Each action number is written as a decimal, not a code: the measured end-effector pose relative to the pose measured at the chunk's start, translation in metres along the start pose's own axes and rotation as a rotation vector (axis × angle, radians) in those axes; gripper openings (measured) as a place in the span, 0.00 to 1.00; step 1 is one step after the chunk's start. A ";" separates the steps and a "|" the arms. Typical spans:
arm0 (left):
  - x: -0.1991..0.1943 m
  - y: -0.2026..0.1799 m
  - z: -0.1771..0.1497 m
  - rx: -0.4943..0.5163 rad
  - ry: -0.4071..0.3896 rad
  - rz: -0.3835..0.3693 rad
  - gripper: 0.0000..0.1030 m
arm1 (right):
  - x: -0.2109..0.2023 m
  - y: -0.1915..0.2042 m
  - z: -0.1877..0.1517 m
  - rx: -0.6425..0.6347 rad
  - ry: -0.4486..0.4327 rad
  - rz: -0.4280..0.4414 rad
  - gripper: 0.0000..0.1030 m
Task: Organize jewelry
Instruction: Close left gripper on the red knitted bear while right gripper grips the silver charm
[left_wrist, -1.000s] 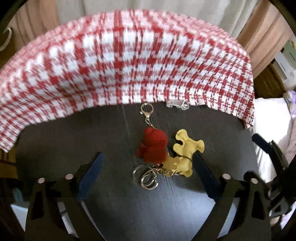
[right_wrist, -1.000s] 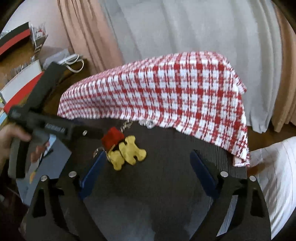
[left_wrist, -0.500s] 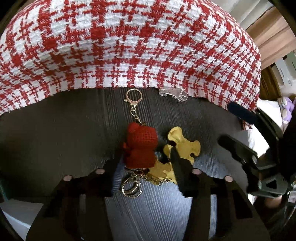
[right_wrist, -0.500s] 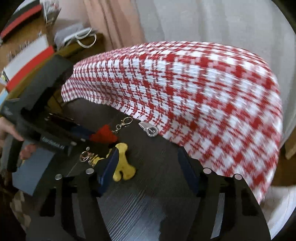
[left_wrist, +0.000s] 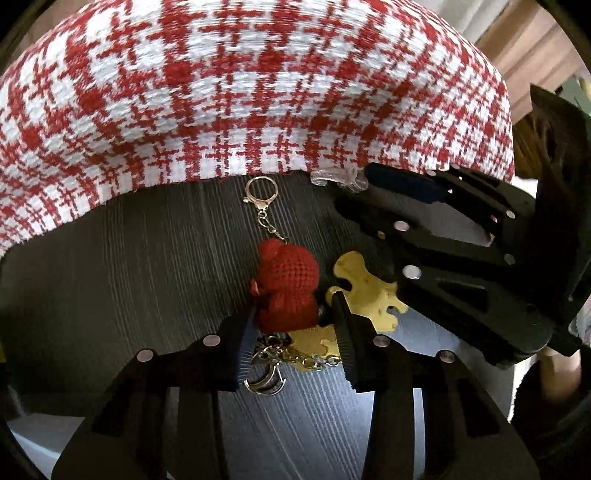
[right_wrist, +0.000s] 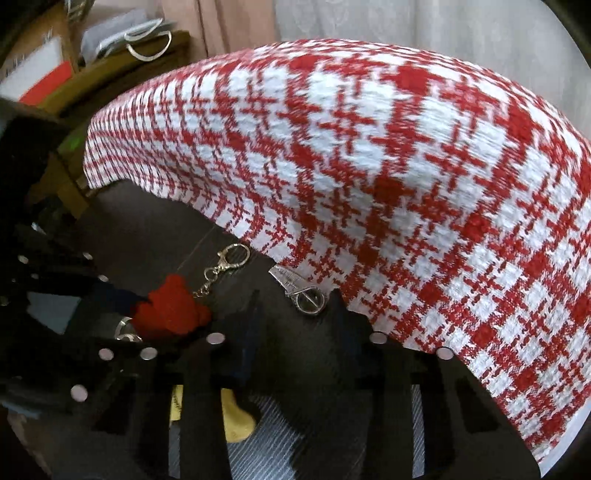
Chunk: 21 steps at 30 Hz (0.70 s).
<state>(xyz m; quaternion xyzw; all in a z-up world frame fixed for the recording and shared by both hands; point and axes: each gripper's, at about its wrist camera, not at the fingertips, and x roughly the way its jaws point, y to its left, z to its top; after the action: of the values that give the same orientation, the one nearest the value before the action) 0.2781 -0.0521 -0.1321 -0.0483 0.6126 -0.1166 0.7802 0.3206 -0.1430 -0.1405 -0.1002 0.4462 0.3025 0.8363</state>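
Observation:
A red crocheted keychain charm with a gold clasp lies on the dark table. Next to it lie yellow puzzle-piece charms with a chain and key rings. My left gripper has its jaws closed in on the red charm's lower part. A clear hair clip lies at the cloth's edge; it also shows in the left wrist view. My right gripper is open, its fingers either side of the clip. The red charm shows at its left.
A red and white checked cloth covers the far half of the table and hangs over its right edge. Curtains hang behind. Bags and boxes stand at the far left.
My left gripper has moved forward and narrowed from wide open onto the red charm. My right gripper has moved in from the right and down over the clear clip.

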 end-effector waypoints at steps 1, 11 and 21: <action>0.000 -0.003 0.000 0.001 -0.002 0.003 0.38 | 0.002 0.003 -0.001 -0.012 0.001 -0.005 0.27; -0.009 0.004 -0.010 -0.037 -0.021 -0.023 0.29 | 0.003 0.010 -0.005 0.047 -0.018 -0.003 0.15; -0.043 0.018 -0.017 -0.050 -0.074 -0.039 0.29 | -0.029 0.024 0.001 0.084 -0.058 -0.027 0.01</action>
<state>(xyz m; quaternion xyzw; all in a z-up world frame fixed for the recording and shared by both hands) 0.2538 -0.0234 -0.0994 -0.0840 0.5850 -0.1147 0.7985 0.2949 -0.1355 -0.1135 -0.0620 0.4327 0.2749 0.8564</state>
